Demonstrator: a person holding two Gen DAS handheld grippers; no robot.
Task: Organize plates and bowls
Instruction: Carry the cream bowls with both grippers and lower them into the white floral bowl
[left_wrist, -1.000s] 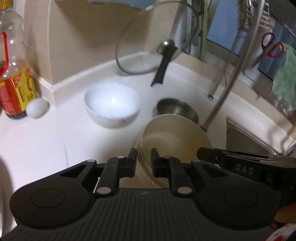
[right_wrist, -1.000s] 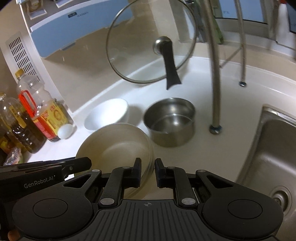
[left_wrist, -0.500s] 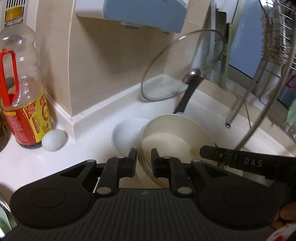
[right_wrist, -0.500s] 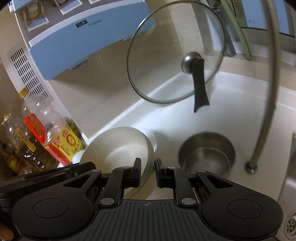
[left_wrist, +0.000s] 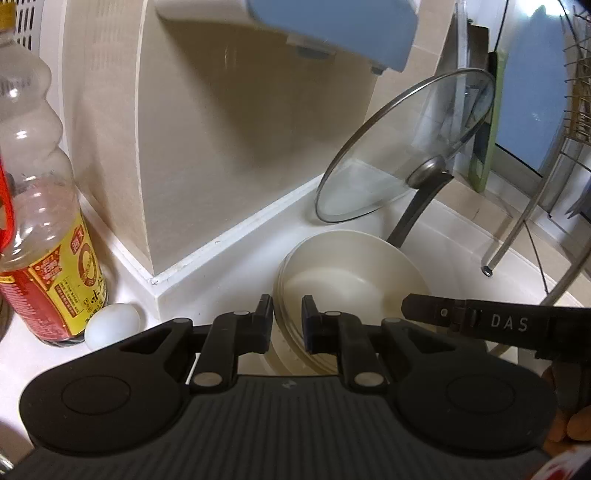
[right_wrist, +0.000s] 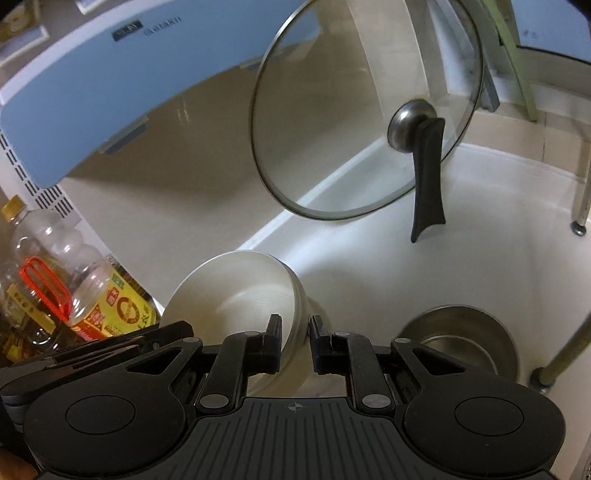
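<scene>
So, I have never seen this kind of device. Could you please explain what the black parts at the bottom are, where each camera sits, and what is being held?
There is no robot here. A person holds a two-finger gripper in each hand, and a fisheye camera on each looks forward along its fingers, so the black parts are the grippers themselves.

In the left wrist view, the left gripper is shut on the rim of a stack of cream plates. In the right wrist view, the right gripper is shut on the opposite rim.

On the white counter are a steel pot, oil bottles and a white egg. A glass lid leans against the tiled wall.
</scene>
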